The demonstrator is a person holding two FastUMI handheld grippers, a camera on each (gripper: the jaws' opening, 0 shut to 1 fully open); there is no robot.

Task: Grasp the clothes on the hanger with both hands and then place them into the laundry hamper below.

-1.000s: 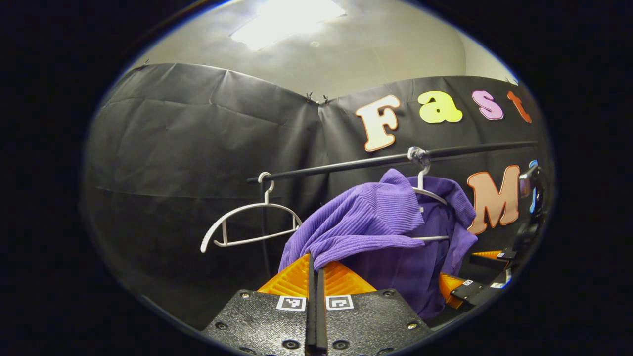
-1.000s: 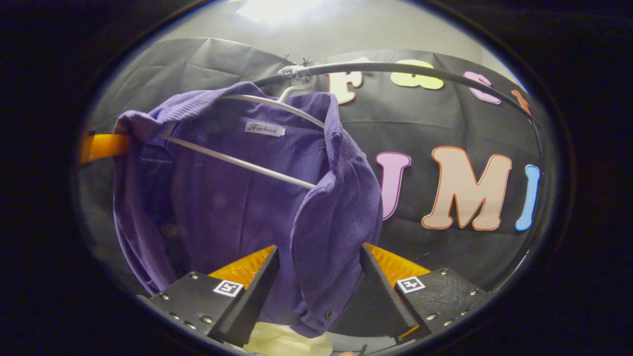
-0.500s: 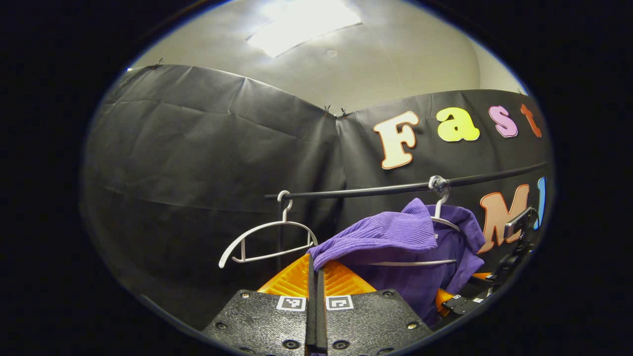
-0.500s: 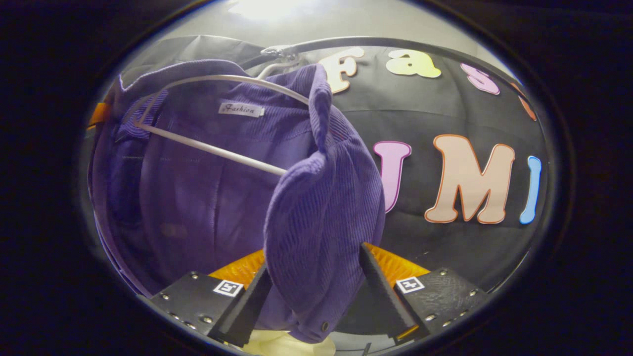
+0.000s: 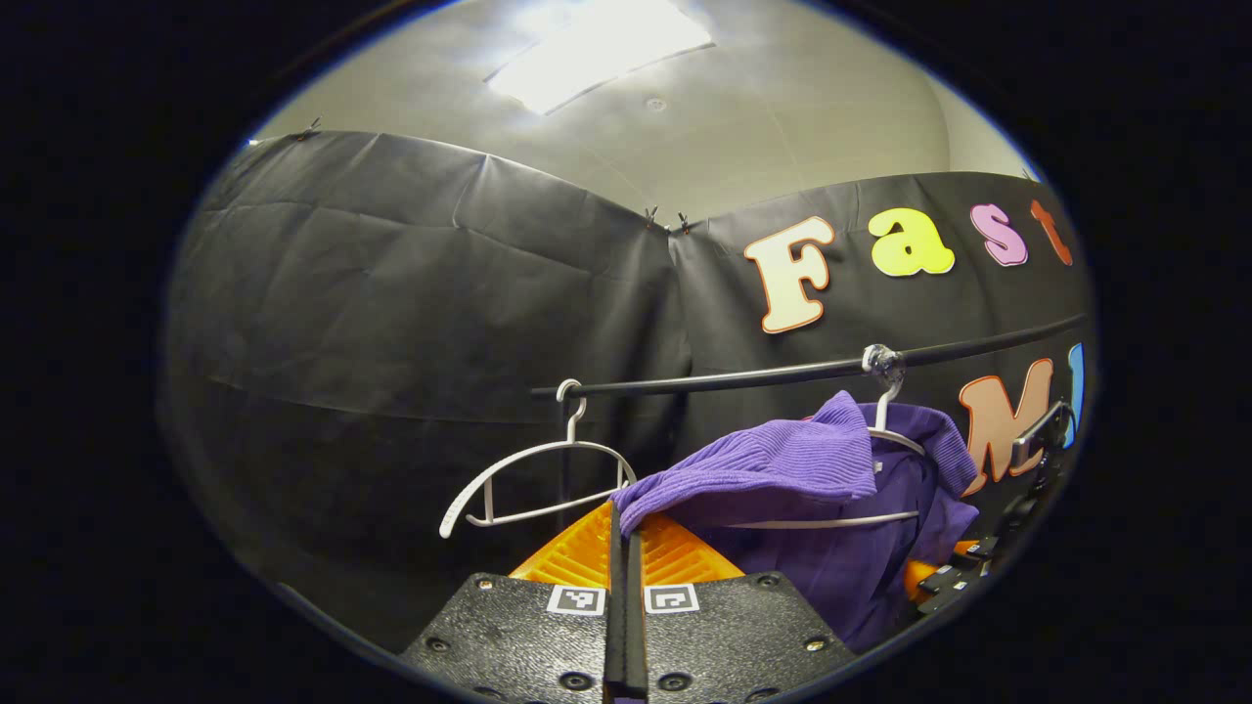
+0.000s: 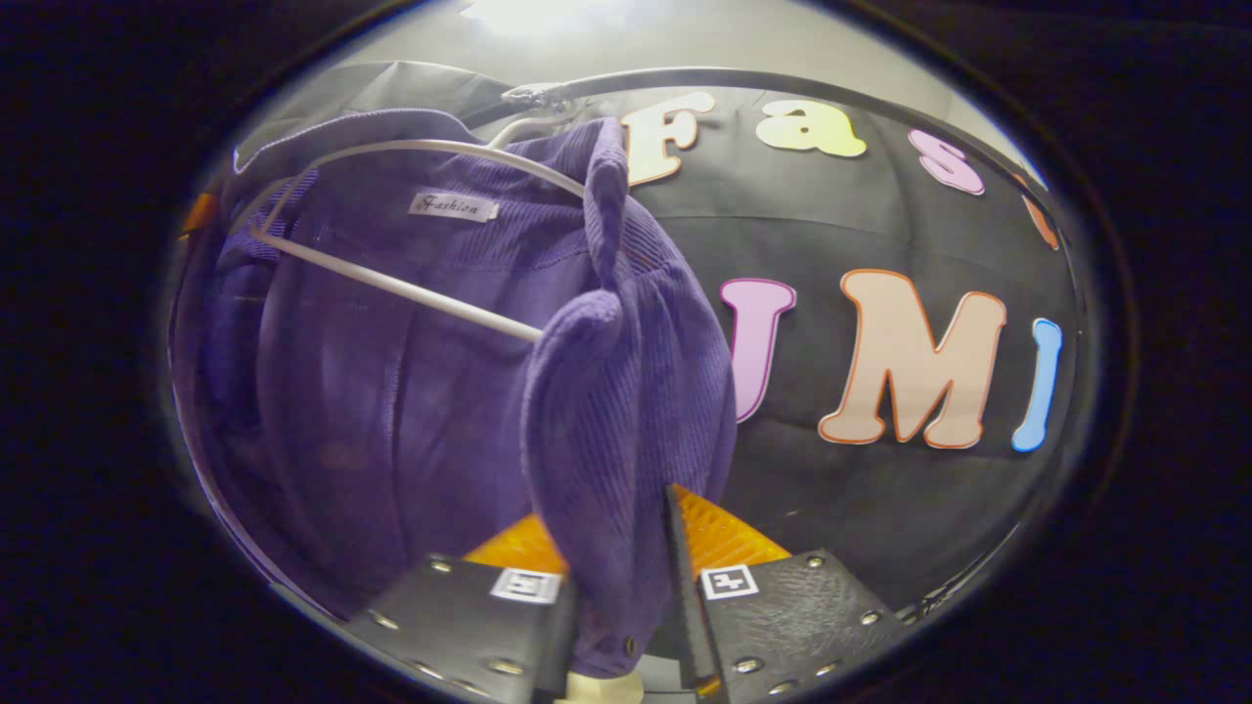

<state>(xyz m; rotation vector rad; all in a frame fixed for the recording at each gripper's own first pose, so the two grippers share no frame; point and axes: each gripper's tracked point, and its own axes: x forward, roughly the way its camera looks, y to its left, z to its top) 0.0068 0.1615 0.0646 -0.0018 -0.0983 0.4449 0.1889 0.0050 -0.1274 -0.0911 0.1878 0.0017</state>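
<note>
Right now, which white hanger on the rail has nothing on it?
The bare white plastic hanger at the black rail's end; the other hanger carries the purple ribbed shirt.

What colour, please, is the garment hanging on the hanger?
Purple, with a fine ribbed texture; the garment shows best in the right gripper view.

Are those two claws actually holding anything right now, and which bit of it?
Both hold the purple shirt. The left gripper is shut on one shoulder fold; the right gripper pinches the other shoulder fold. The shirt hangs on its hanger.
</note>
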